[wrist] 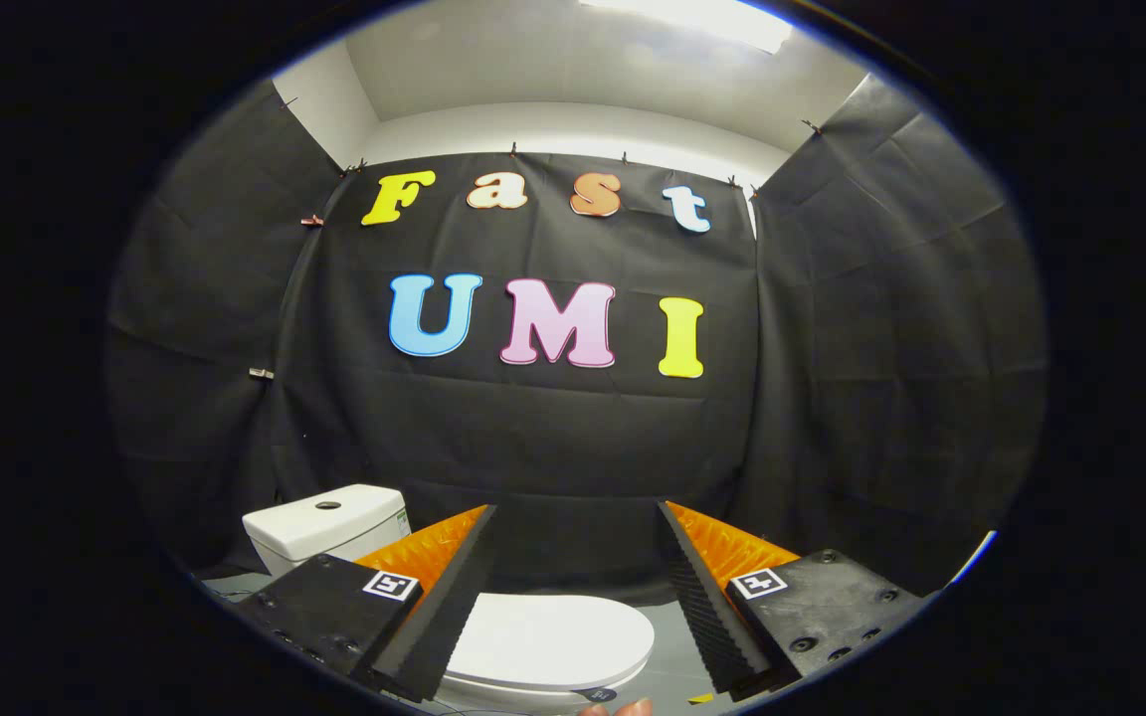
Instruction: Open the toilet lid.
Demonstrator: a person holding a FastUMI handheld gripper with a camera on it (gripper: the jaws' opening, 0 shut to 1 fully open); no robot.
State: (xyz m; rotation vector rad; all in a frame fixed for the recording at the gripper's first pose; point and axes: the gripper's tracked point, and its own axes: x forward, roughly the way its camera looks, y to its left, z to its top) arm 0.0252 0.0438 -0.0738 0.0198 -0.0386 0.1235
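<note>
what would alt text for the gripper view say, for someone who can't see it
The gripper is open, its two ribbed fingers spread wide and holding nothing, above a white toilet whose lid is down. The cistern sits beyond the left finger, against black cloth walls.

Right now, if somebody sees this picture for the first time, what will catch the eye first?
First the gripper: its two orange-and-black fingers stand wide apart and hold nothing. Between them, lower down, lies the white toilet lid, closed flat and not touched. Beyond the left finger stands the white tank with a button on top, against the black cloth wall.
</note>
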